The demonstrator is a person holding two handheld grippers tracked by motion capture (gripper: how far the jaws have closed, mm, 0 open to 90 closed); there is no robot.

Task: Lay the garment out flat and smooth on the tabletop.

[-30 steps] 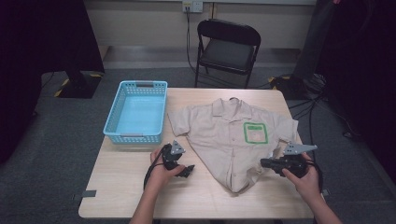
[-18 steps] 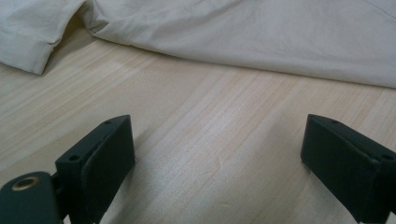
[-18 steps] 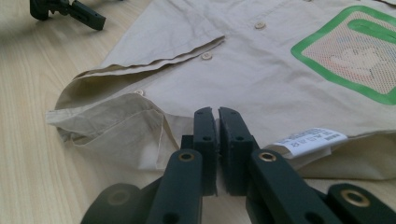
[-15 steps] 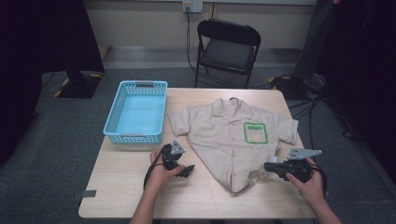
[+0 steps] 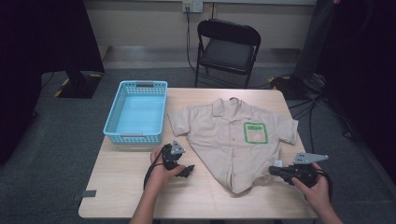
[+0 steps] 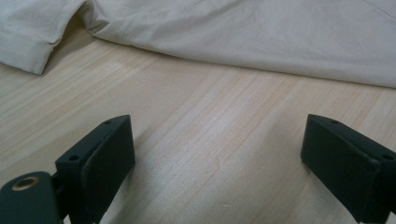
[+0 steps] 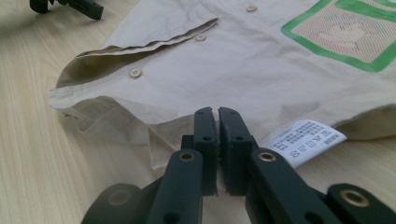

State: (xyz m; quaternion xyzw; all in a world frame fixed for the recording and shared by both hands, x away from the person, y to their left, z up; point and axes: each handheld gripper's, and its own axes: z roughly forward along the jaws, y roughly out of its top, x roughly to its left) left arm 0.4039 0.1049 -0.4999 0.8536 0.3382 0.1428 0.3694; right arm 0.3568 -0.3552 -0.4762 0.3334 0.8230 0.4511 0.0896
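A beige short-sleeved shirt (image 5: 233,140) with a green-framed chest patch (image 5: 255,132) lies spread, front up, on the wooden table (image 5: 121,186). My right gripper (image 5: 272,171) is at the shirt's lower right hem, and its jaws are shut. In the right gripper view the hem (image 7: 163,140) bunches toward my right gripper (image 7: 216,112), as if pinched there. A white care label (image 7: 303,140) lies beside it. My left gripper (image 5: 187,171) rests on bare wood left of the shirt, open with nothing between its fingers (image 6: 107,154).
A light blue plastic basket (image 5: 138,112) stands empty at the table's back left. A black folding chair (image 5: 226,46) is behind the table. Cables run over the floor at the right. Bare wood lies along the front edge.
My right gripper has shifted slightly right and toward the front edge, staying at the shirt's hem with jaws shut. The left gripper has stayed put.
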